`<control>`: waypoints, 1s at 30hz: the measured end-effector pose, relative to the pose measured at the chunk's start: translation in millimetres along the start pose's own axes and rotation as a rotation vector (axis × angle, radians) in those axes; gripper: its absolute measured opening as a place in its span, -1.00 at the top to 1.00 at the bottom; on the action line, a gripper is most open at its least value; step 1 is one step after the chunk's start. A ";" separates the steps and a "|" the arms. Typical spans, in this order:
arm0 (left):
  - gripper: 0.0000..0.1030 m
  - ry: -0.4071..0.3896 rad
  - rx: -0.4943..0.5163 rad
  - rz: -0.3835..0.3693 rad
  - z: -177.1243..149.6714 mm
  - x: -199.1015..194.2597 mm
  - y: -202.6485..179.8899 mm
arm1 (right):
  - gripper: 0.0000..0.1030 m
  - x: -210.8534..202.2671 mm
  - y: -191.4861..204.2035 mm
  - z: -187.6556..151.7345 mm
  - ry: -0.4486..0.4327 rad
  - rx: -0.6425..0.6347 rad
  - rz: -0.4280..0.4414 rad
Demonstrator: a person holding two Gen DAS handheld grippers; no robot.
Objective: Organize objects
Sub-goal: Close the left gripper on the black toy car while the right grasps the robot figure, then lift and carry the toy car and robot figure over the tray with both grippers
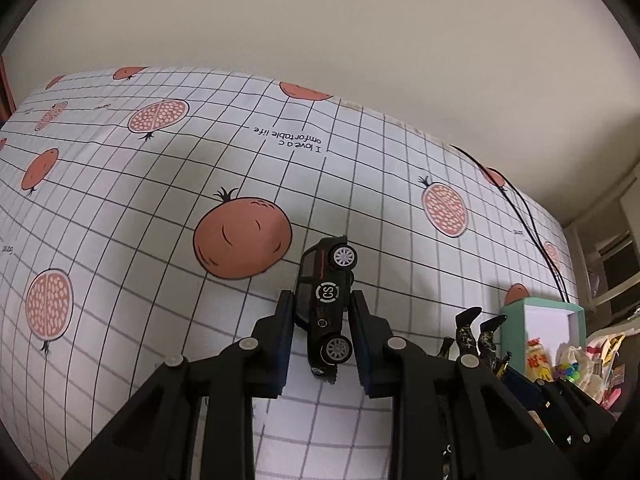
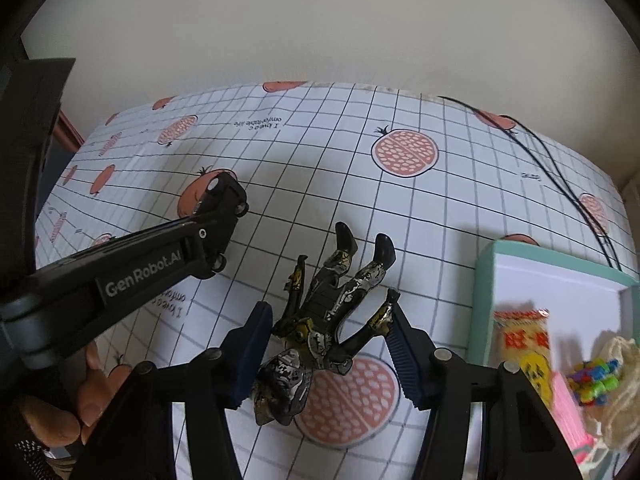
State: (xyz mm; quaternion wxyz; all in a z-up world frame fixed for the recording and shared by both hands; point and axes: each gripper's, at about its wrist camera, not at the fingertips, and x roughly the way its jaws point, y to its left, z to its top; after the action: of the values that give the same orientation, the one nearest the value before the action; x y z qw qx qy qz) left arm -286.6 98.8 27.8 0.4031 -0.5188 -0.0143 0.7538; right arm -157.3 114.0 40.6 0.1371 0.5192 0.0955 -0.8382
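Toy car (image 1: 328,308) sits clamped nose-up in the left hand-held gripper (image 1: 322,340), lifted above the bench (image 1: 160,200). Black-and-gold figure (image 2: 324,320) hangs head-down in the right hand-held gripper (image 2: 328,344), pinched at shoulder and arm. Carrying looks to be the step in hand; next, each toy likely needs lowering into the mint-rimmed box (image 2: 484,300) at right.
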 end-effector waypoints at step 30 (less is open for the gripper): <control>0.45 -0.036 0.002 0.005 -67.3 -99.8 -44.1 | -0.17 -113.4 -35.1 -57.3 -0.115 0.043 -0.007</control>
State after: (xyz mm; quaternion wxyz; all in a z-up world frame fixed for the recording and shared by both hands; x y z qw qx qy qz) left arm -193.4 39.8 93.0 0.4014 -0.5048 -0.0196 0.7640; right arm -72.5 179.4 117.5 0.1284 0.4728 0.0713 -0.8689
